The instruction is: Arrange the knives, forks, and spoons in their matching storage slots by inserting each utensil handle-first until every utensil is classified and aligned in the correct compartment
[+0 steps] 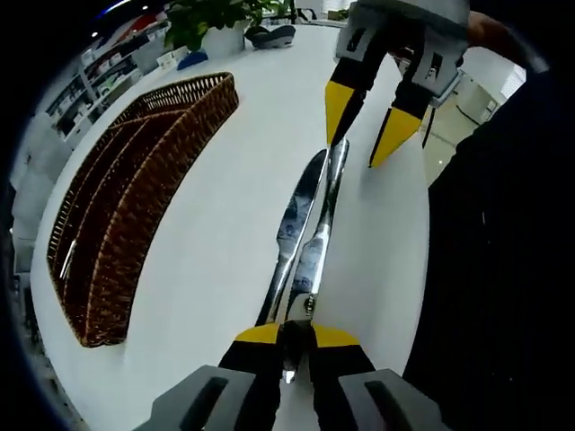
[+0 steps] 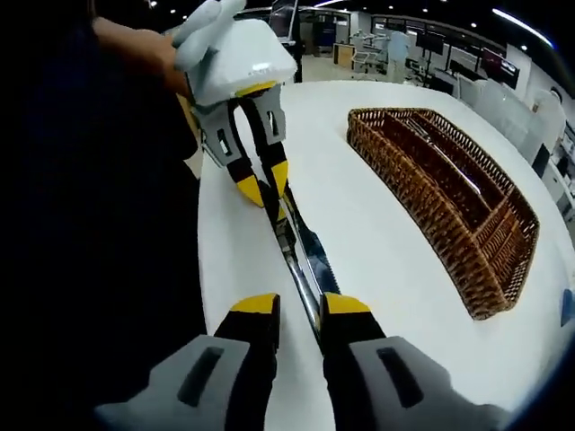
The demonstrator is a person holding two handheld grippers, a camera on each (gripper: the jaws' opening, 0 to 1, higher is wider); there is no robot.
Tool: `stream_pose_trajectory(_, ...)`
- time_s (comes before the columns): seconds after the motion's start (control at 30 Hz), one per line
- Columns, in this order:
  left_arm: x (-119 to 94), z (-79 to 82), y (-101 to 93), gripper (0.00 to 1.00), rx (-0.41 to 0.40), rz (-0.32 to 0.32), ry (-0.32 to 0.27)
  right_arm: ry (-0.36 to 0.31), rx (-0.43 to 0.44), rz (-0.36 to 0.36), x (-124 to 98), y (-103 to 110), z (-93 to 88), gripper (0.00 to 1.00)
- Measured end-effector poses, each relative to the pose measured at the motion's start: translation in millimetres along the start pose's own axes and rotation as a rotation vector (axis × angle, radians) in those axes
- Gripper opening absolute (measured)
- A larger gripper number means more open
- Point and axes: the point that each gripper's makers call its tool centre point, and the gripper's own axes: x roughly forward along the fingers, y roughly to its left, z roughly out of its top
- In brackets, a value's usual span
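**Q:** Where does everything sit?

**Me:** On the white round tabletop (image 1: 216, 269), the long brown wicker tray with lengthwise compartments (image 1: 153, 171) is the biggest thing. In the left gripper view it lies at about ten o'clock, well apart from my hands. In the right gripper view the tray (image 2: 449, 197) is at two o'clock. The pair of silver steel table knives (image 1: 310, 215) runs from six o'clock up towards twelve, lying side by side over the bare table.

**Q:** And your fingers?

**Me:** My left gripper (image 1: 295, 336) is pinched tight on the near end of the knives. My right gripper (image 1: 368, 126) comes in from one o'clock with its jaws spread, one yellow tip just beside the far end. In the right gripper view the knives (image 2: 305, 256) pass between the right gripper's (image 2: 301, 305) parted jaws, close against one of them and not clamped. The left gripper (image 2: 262, 189) holds the other end at twelve o'clock.

**Q:** So which step is this?

**Me:** I'd say I'm sorting out the two knives before slotting them, so nothing from this pair is stowed yet. Next I should close the right on one knife only, draw it free, then swing it over to the tray handle-first. I can't tell which compartment is the knives' own.
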Motion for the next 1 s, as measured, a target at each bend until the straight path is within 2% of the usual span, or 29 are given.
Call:
stream_pose_trajectory(0.2,-2.5,-0.9,-0.6,0.1,-0.001,0.001,0.007,-0.03,-0.059,0.032,11.0,1.9,5.1,0.12)
stream_pose_trajectory(0.57,-7.4,7.4,-4.0,0.1,0.01,0.009,-0.024,0.016,-0.163,0.116,34.2,-1.1,3.3,0.13)
stream_pose_trajectory(0.77,-10.6,9.6,-4.6,0.1,0.008,0.021,-0.034,0.022,-0.141,0.15,40.6,-3.1,3.9,0.1)
stream_pose_trajectory(1.0,-15.6,13.2,-4.7,0.1,0.007,0.043,-0.047,0.024,-0.191,0.169,42.1,-1.5,3.9,0.08)
